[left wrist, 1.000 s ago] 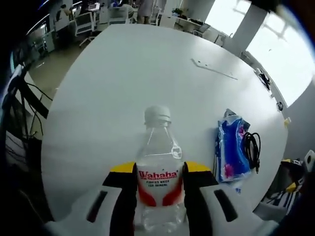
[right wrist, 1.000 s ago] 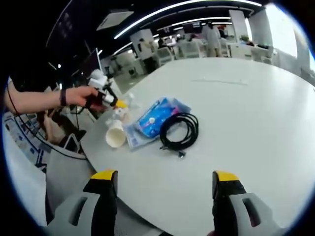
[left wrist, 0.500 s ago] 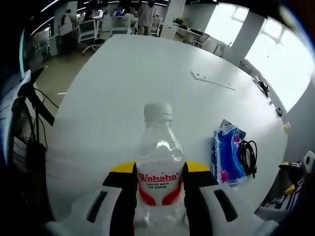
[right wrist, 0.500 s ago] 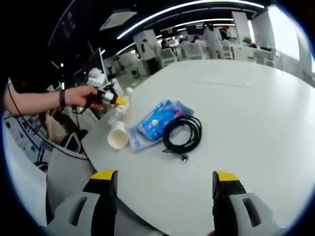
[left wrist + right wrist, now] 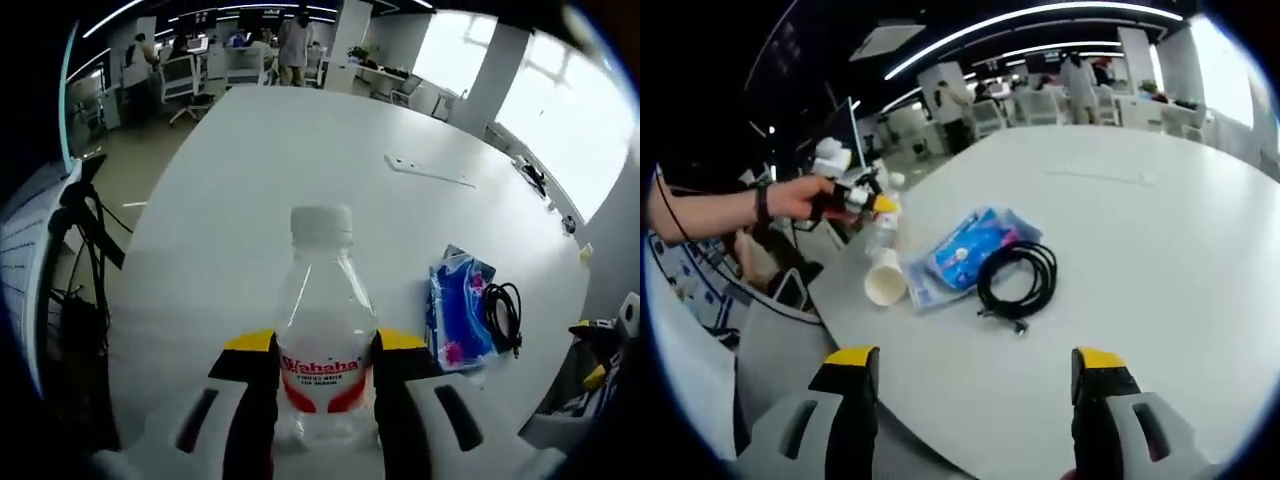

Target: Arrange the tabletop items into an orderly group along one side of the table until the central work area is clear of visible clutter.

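Near one edge of the white table [image 5: 250,170], the left gripper [image 5: 325,352] clamps a clear water bottle [image 5: 322,340] upright above the surface; a blue packet [image 5: 965,250], a black coiled cable [image 5: 1020,280] and a tipped paper cup [image 5: 885,283] lie together by that edge, while the right gripper [image 5: 976,368] hangs with jaws spread, holding nothing

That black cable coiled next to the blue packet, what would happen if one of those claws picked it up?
The black cable lies in loose loops with no visible tie, so it would probably droop and uncoil when lifted. It looks thin, so likely light. Its loops touch the blue packet, so dragging the cable might nudge that too.
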Available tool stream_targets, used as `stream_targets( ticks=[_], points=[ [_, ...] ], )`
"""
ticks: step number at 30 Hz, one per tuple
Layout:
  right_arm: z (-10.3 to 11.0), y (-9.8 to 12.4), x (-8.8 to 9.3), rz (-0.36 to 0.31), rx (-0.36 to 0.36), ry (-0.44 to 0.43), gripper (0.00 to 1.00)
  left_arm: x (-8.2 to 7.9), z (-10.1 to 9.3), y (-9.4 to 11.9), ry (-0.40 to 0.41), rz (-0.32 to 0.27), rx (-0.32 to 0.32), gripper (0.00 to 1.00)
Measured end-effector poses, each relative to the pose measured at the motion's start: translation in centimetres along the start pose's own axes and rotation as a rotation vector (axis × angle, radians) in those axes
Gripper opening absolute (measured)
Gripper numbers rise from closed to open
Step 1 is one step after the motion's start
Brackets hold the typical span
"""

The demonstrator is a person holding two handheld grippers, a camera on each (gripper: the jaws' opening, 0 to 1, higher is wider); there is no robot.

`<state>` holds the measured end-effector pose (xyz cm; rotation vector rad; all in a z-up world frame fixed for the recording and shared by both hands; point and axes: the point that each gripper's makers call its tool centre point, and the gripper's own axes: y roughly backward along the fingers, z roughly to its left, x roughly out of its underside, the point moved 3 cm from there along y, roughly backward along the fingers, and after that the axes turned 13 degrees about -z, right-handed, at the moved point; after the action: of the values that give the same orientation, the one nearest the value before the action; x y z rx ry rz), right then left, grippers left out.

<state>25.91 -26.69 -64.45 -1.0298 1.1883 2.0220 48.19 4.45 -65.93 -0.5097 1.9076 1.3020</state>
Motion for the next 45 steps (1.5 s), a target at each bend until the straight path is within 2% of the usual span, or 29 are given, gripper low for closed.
stream_targets(
  ticks=[21,28,34,45],
  points=[
    [0.7,-0.4,-0.3,-0.019,-0.031,0.004,0.8,0.8,-0.1,3.4,-0.036,-0.049,-0.025,0.35],
    [0.9,-0.5,-0.1,-0.014,-0.043,0.005,0.8,1.7,-0.2,4.7,-0.033,-0.067,-0.037,0.35],
    [0.9,-0.7,-0.2,-0.016,-0.05,0.006,0.8,2.6,-1.0,5.4,-0.109,-0.089,-0.036,0.35],
    [1.2,-0.8,-0.1,-0.014,-0.063,0.009,0.79,3.9,-0.9,6.0,-0.13,-0.098,-0.059,0.35]
  ],
)
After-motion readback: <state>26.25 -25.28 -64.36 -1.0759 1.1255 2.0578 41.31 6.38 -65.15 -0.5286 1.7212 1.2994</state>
